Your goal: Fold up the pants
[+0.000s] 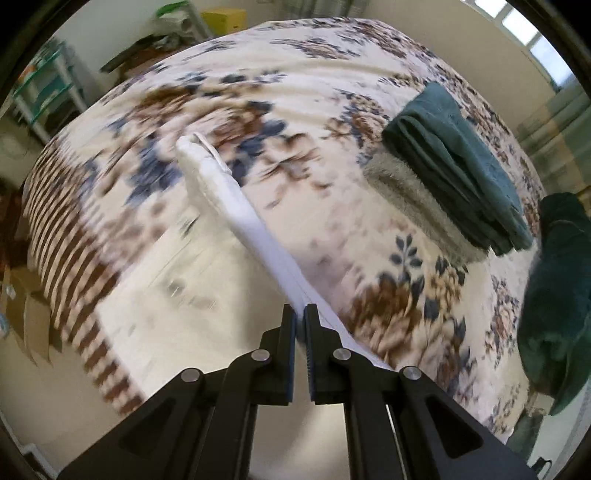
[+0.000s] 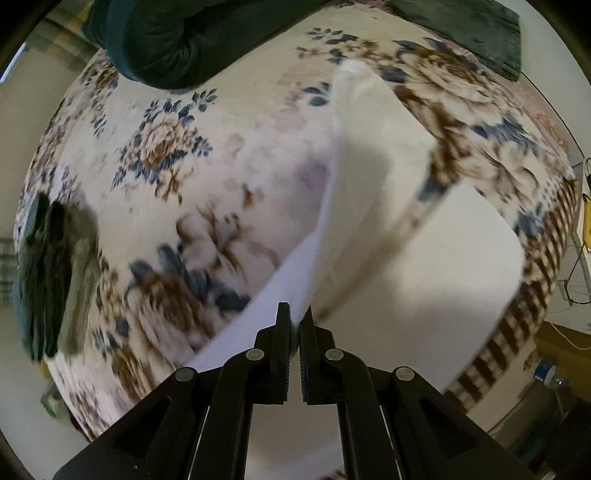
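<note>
White pants (image 1: pixel 236 199) hang lifted above a floral bedspread (image 1: pixel 303 81). My left gripper (image 1: pixel 300 314) is shut on one edge of them; the fabric runs taut up and away to a bunched end with a drawstring loop (image 1: pixel 212 151). In the right wrist view the white pants (image 2: pixel 373 177) drape as a wide folded sheet, and my right gripper (image 2: pixel 294 314) is shut on their near edge. Both grippers point steeply down over the bed. The lower part of the pants is hidden behind the jaws.
A stack of folded teal and grey garments (image 1: pixel 454 166) lies on the bedspread's right side. A dark teal sleeve (image 1: pixel 554 288) of a person is at the right edge. Shelves (image 1: pixel 48 85) and a yellow box (image 1: pixel 223 18) stand beyond the bed. Folded garments (image 2: pixel 48 280) lie at the left.
</note>
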A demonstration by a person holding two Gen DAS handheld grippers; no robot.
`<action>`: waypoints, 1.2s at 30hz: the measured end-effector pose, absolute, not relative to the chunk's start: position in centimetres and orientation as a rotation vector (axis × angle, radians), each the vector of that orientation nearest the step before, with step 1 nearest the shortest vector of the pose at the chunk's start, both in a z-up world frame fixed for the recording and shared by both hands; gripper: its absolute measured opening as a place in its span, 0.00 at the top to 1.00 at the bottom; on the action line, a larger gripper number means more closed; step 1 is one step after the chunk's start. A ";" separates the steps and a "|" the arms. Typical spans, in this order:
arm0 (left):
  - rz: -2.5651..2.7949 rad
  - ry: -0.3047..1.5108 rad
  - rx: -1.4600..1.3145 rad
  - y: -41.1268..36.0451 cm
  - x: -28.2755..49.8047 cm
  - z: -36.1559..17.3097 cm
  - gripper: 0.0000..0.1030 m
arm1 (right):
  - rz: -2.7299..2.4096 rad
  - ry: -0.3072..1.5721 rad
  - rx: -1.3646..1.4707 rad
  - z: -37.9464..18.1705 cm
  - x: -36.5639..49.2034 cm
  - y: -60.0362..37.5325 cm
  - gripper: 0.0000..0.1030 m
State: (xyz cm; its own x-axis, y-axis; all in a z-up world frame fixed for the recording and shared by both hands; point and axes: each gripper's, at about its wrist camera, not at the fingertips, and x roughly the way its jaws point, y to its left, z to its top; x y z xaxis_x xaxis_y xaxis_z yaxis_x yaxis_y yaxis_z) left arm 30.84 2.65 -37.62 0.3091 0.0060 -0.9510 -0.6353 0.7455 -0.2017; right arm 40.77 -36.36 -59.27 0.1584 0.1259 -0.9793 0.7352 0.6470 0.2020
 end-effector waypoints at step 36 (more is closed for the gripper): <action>0.402 1.373 -0.397 -3.7 23.4 -51.9 0.34 | -0.625 1.197 1.439 -68.7 15.8 -58.6 0.38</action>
State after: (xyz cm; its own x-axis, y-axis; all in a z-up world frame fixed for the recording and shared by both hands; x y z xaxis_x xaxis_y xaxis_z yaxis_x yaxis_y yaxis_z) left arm 23.38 -3.65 -51.93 0.1514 0.0439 -0.9875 -0.4956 0.8677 -0.0374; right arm 15.84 -58.61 -68.66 0.3480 0.3243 -0.8796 0.9070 0.1207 0.4034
